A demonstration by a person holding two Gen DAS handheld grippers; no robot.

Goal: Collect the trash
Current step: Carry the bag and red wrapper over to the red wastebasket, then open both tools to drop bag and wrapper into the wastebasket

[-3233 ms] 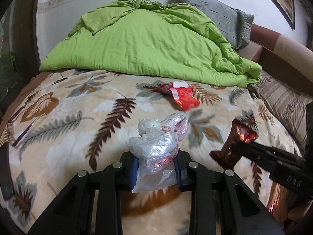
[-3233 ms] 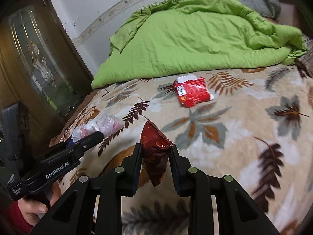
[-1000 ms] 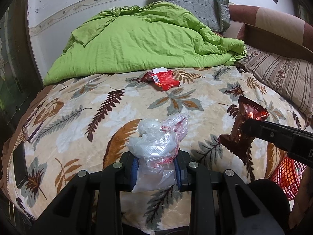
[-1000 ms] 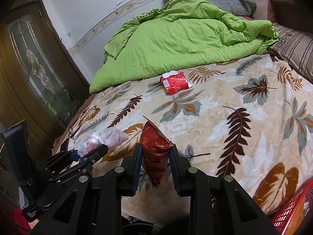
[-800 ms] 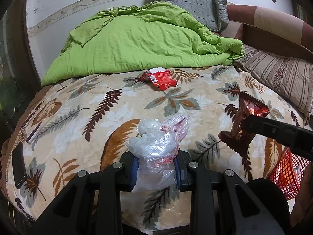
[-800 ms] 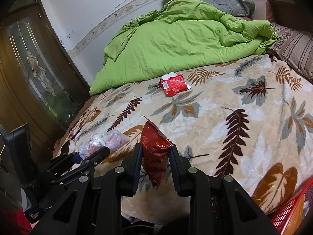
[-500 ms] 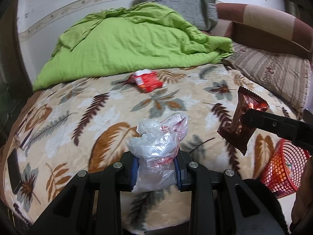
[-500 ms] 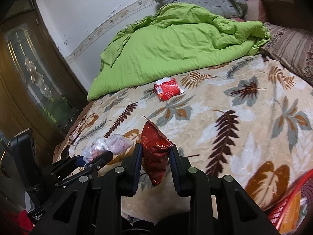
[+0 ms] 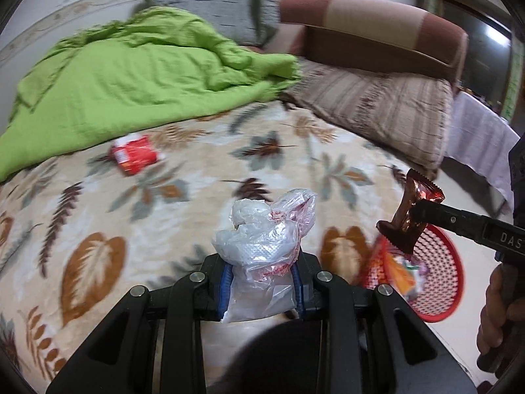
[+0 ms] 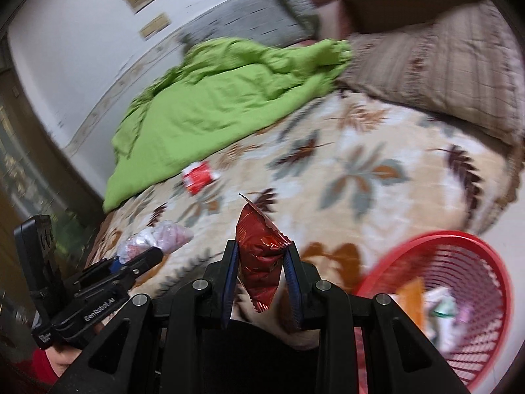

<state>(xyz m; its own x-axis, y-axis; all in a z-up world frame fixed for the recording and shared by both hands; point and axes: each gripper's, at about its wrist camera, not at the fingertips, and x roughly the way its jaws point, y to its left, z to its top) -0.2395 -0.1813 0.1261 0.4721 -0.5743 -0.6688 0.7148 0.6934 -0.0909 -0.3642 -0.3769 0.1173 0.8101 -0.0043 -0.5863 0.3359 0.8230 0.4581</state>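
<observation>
Left gripper (image 9: 262, 282) clamps a crumpled plastic bag (image 9: 262, 249); right gripper (image 10: 261, 282) pinches a red foil wrapper (image 10: 259, 252). Both carried for the red basket (image 10: 472, 246). One red packet (image 10: 198, 177) lies on the bed.

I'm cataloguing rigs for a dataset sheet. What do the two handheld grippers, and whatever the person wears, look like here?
Both are black plastic with angular, open-framed fingers, silver screw heads and blue pads. The left gripper carries white "GenRobot.AI" lettering on its side, the right gripper white letters "DAS". A red sleeve shows at the left hand; no cables are visible.
</observation>
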